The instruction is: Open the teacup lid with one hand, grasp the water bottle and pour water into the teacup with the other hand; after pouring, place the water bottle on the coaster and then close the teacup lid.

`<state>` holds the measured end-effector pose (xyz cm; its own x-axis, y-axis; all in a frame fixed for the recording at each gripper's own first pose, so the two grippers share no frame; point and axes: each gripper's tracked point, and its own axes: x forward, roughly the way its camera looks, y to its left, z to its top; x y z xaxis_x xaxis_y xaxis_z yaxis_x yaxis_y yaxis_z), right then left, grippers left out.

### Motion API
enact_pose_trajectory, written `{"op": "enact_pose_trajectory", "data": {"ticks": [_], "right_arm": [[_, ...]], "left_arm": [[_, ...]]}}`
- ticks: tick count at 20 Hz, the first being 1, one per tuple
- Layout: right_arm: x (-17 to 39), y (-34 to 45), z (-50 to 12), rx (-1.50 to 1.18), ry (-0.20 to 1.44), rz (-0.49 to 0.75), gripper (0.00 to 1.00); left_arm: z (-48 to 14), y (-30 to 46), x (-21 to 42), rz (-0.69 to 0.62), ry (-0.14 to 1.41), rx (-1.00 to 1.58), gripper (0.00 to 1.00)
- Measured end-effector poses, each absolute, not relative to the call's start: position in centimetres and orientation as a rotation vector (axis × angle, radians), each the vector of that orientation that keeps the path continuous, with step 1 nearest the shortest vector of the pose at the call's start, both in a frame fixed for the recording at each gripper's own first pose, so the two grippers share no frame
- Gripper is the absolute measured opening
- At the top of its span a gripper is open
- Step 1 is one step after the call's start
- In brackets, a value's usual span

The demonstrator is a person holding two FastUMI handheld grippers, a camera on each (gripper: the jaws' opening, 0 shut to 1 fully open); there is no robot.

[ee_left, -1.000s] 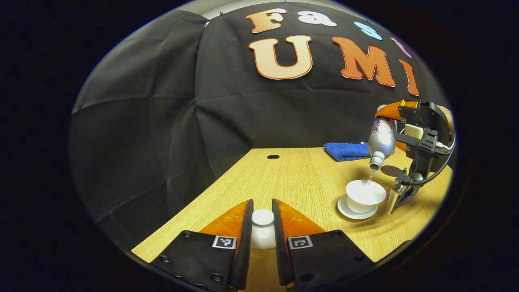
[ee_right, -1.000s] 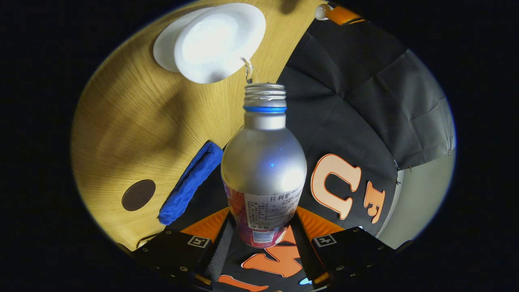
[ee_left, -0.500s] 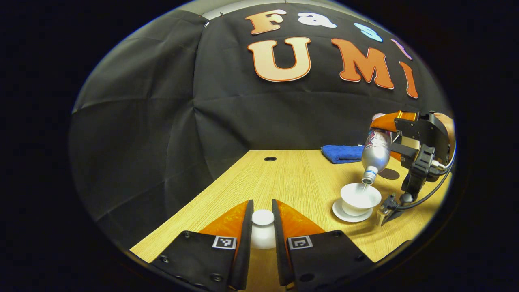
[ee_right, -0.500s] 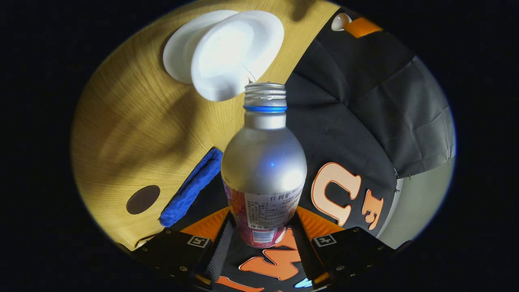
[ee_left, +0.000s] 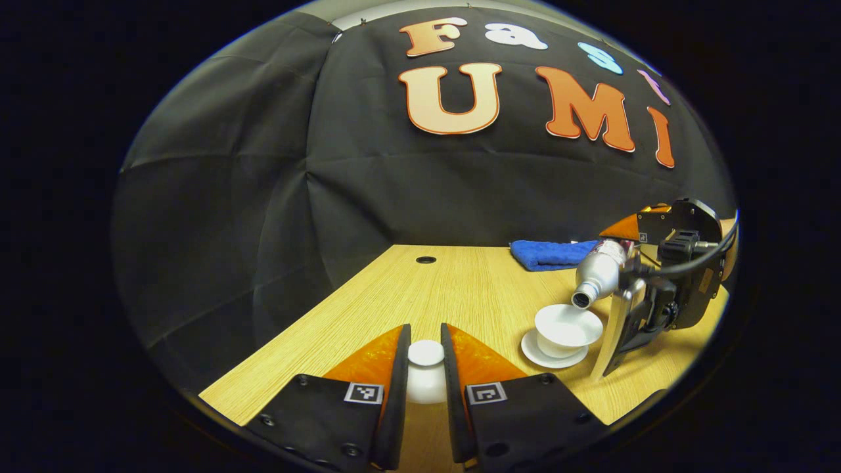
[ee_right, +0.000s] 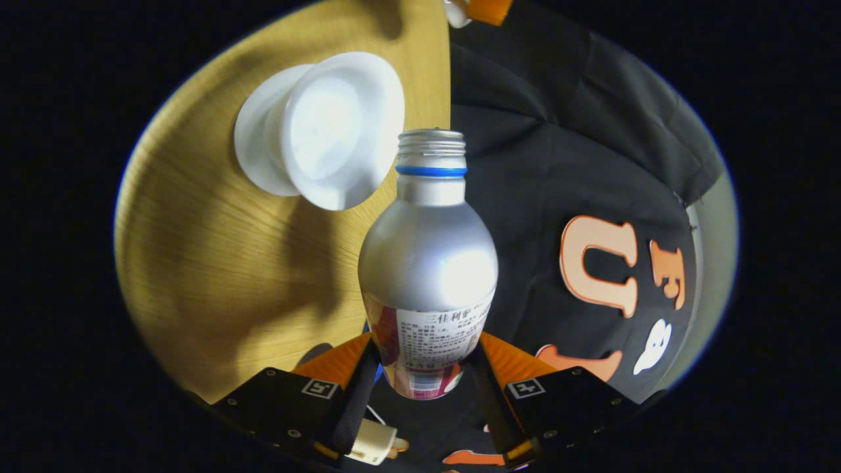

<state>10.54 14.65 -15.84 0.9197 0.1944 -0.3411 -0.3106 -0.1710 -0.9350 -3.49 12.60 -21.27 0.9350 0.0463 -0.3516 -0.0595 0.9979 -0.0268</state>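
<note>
In the left gripper view, my left gripper (ee_left: 426, 368) is clenched on the white lid (ee_left: 426, 378), over the table's (ee_left: 460, 289) near edge. Toward the right edge, the open teacup (ee_left: 566, 326) sits on its saucer (ee_left: 550, 355), below the tilted bottle (ee_left: 599, 279). A blue cloth (ee_left: 548, 253) lies by the far edge.

In the right gripper view, my right gripper (ee_right: 427, 384) grasps the bottle (ee_right: 428, 263) at its base, its mouth just beside the teacup (ee_right: 332, 128).

The water bottle (ee_left: 599, 276) no longer hangs mouth-down over the teacup (ee_left: 565, 326); it now lies much flatter, its open mouth just above the teacup's far rim, and the thin stream of water seen a second ago is gone. The right gripper (ee_left: 640, 259) sits lower beside the teacup than before. From the right gripper view, the teacup (ee_right: 332, 128) slides off to the bottle's (ee_right: 428, 263) left.
</note>
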Motion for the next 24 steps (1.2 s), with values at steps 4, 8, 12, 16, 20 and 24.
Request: {"op": "enact_pose_trajectory", "data": {"ticks": [4, 8, 12, 16, 20, 24], "right_arm": [[10.0, 14.4, -17.2, -1.450, 0.217, 0.480, 0.78], [8.9, 13.1, -17.6, -1.225, 0.338, 0.477, 0.78], [7.7, 10.7, -17.7, -0.961, 0.432, 0.442, 0.78], [7.9, 9.4, -20.3, -0.711, 0.545, 0.432, 0.78], [8.5, 8.8, -21.2, -0.575, 0.562, 0.401, 0.79], [8.6, 8.4, -22.8, -0.414, 0.586, 0.384, 0.79]], "left_arm": [[-20.4, 11.2, -2.9, 0.033, 0.342, -0.043, 0.32], [-19.5, 9.0, -2.1, -0.006, 0.323, -0.028, 0.32], [-18.3, 6.5, -0.8, -0.049, 0.304, -0.035, 0.32], [-17.3, 3.9, 0.7, -0.095, 0.284, -0.036, 0.32], [-17.2, 0.8, 1.7, -0.138, 0.281, -0.026, 0.32], [-17.8, -1.3, 2.0, -0.166, 0.297, -0.027, 0.32]]}}
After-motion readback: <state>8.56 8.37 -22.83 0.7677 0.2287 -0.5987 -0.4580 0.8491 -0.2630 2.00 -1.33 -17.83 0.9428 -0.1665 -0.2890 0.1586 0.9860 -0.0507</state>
